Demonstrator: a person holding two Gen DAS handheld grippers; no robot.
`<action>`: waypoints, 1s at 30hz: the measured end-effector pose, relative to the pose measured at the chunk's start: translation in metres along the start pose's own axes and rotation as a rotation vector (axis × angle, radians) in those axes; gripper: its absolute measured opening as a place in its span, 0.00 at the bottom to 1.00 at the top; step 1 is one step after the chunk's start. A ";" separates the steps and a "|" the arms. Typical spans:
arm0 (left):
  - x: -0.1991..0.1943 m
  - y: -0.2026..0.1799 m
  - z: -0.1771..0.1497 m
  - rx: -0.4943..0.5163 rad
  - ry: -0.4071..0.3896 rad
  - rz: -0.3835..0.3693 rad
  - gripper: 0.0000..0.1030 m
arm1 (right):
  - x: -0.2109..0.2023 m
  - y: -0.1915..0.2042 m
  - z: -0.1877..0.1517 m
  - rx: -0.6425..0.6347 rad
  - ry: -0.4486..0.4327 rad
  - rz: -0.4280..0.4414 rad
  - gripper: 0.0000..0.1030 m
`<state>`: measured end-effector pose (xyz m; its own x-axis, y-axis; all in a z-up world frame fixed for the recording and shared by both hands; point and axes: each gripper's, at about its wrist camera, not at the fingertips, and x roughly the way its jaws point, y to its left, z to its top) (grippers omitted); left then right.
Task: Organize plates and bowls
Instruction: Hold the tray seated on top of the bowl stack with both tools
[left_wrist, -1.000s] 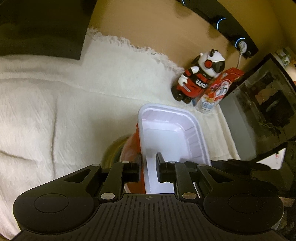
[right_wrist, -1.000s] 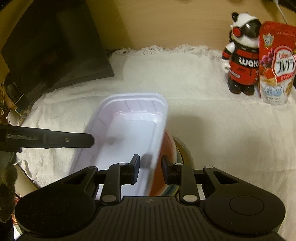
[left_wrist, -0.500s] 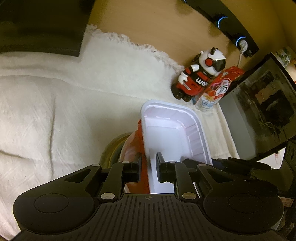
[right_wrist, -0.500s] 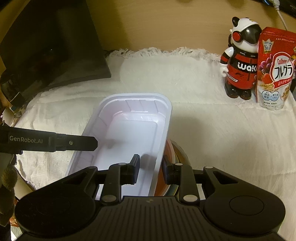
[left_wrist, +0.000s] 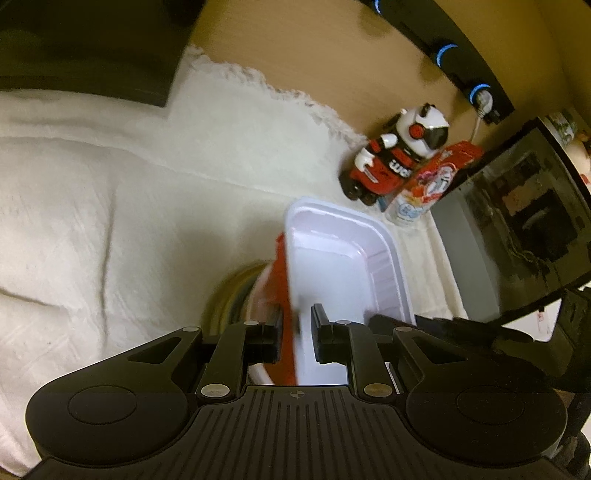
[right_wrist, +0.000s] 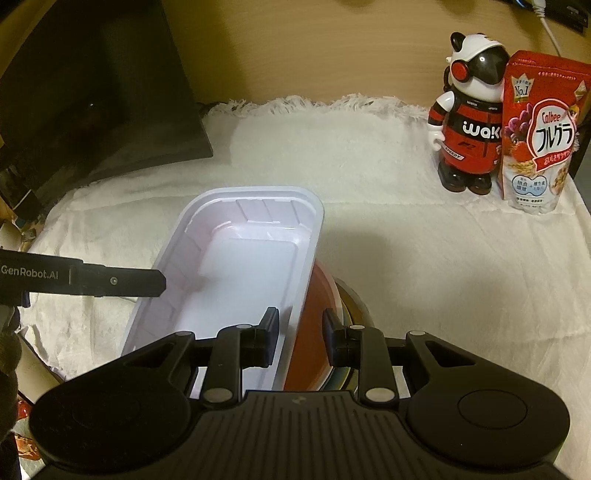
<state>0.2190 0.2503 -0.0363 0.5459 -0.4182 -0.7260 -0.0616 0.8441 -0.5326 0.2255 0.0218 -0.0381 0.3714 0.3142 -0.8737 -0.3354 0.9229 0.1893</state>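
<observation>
A white rectangular plastic tray (right_wrist: 243, 266) sits on a red bowl (right_wrist: 314, 325), which rests on a darker striped plate (right_wrist: 351, 299) on the white cloth. My right gripper (right_wrist: 300, 334) is shut on the tray's right wall and the bowl's rim. My left gripper (left_wrist: 294, 334) is shut on the tray's (left_wrist: 332, 273) opposite wall together with the red bowl's (left_wrist: 277, 280) edge. The plate (left_wrist: 231, 295) shows blurred at the left. The left gripper's finger (right_wrist: 110, 282) reaches in from the left in the right wrist view.
A panda robot figure (right_wrist: 467, 122) and a red cereal bag (right_wrist: 539, 133) stand at the back right of the cloth. A dark screen (right_wrist: 85, 92) stands at the back left. A dark box (left_wrist: 517, 221) sits to the right in the left wrist view.
The stack of tray, bowl and plate has shifted slightly and the tray has levelled out. Both grippers have kept their hold on it.
</observation>
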 end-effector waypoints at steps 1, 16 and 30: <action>0.002 -0.002 0.000 0.005 0.002 -0.002 0.17 | 0.001 0.000 0.000 0.001 0.000 -0.001 0.24; 0.004 -0.005 0.000 0.004 0.009 -0.011 0.17 | -0.002 0.000 0.000 -0.002 -0.011 0.000 0.24; -0.007 -0.008 -0.003 0.027 -0.002 -0.020 0.17 | -0.017 0.003 0.001 -0.022 -0.044 0.014 0.24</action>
<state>0.2132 0.2456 -0.0280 0.5484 -0.4342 -0.7147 -0.0283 0.8445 -0.5348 0.2189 0.0194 -0.0223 0.4043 0.3371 -0.8502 -0.3600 0.9132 0.1908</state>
